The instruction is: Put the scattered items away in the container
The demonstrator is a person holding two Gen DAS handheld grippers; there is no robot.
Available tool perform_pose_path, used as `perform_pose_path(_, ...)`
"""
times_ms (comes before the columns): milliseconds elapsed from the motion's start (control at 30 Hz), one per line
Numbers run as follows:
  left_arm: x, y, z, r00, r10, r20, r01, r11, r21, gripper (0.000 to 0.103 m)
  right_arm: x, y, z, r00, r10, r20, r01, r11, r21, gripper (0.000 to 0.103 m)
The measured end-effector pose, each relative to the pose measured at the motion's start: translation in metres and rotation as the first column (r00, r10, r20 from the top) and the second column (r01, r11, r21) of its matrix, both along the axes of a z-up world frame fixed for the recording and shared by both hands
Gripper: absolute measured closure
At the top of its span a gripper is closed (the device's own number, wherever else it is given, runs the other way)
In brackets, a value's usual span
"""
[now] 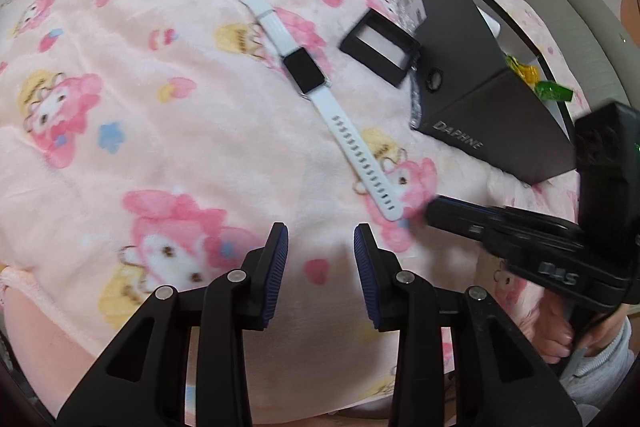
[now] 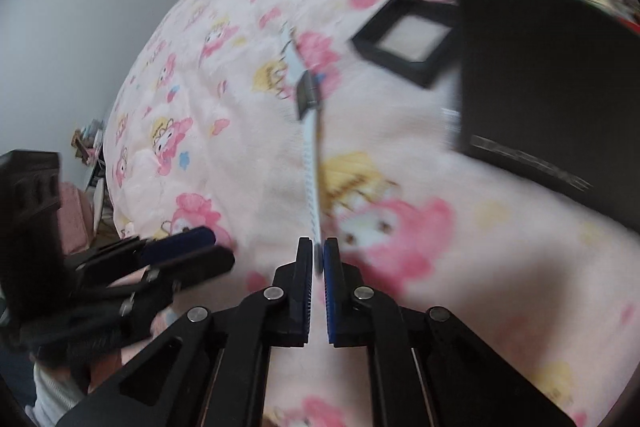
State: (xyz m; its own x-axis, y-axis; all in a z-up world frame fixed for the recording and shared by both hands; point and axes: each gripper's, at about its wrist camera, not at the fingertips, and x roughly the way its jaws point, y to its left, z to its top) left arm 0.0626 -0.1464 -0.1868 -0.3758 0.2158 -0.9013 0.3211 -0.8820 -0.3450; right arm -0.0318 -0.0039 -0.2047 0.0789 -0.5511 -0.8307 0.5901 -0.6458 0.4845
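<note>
A smartwatch (image 1: 306,71) with a black face and white strap lies on the pink cartoon-print blanket (image 1: 140,147). In the right wrist view the watch (image 2: 308,95) is seen edge-on, and the near end of its strap (image 2: 313,187) runs in between the pads of my right gripper (image 2: 318,251), which is shut on it. In the left wrist view my right gripper (image 1: 430,213) reaches in from the right to that strap tip. My left gripper (image 1: 320,239) hovers open over bare blanket, short of the watch. The black box marked DAPHNE (image 1: 480,99) stands open at the right.
A small black frame-like case (image 1: 380,47) lies against the box's left side. Green and yellow wrapped items (image 1: 552,91) sit inside the box. A person's hand (image 1: 560,331) holds the right gripper's handle. The left gripper (image 2: 222,247) shows at the left in the right wrist view.
</note>
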Motion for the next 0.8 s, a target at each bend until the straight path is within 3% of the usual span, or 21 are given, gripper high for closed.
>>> perform_pose_path(200, -0.024, 0.014, -0.018, 1.000, 0.012, 0.006, -0.013, 0.994, 0.108, 0.069, -0.021, 0.064, 0.012, 0.995, -0.097, 0.021, 0.097, 0.995, -0.021, 0.100)
perform_pose_path(367, -0.041, -0.001, -0.029, 0.993, 0.119, 0.003, -0.117, 0.971, 0.207, 0.069, -0.023, 0.064, 0.009, 0.997, -0.074, 0.038, 0.075, 0.997, -0.020, 0.100)
perform_pose_path(533, -0.057, -0.016, -0.045, 0.985, 0.167, 0.043, -0.172, 0.955, 0.241, 0.071, -0.020, 0.051, 0.006, 0.998, -0.042, 0.042, 0.043, 0.999, -0.013, 0.098)
perform_pose_path(633, -0.063, -0.008, -0.041, 0.989, 0.144, 0.036, -0.148, 0.968, 0.205, 0.083, -0.019, 0.052, 0.003, 0.998, -0.046, 0.050, 0.046, 0.999, -0.003, 0.098)
perform_pose_path(800, -0.061, 0.019, -0.022, 0.995, 0.098, 0.011, -0.098, 0.983, 0.153, 0.086, -0.023, 0.068, 0.002, 0.994, -0.094, 0.057, 0.094, 0.996, -0.002, 0.098)
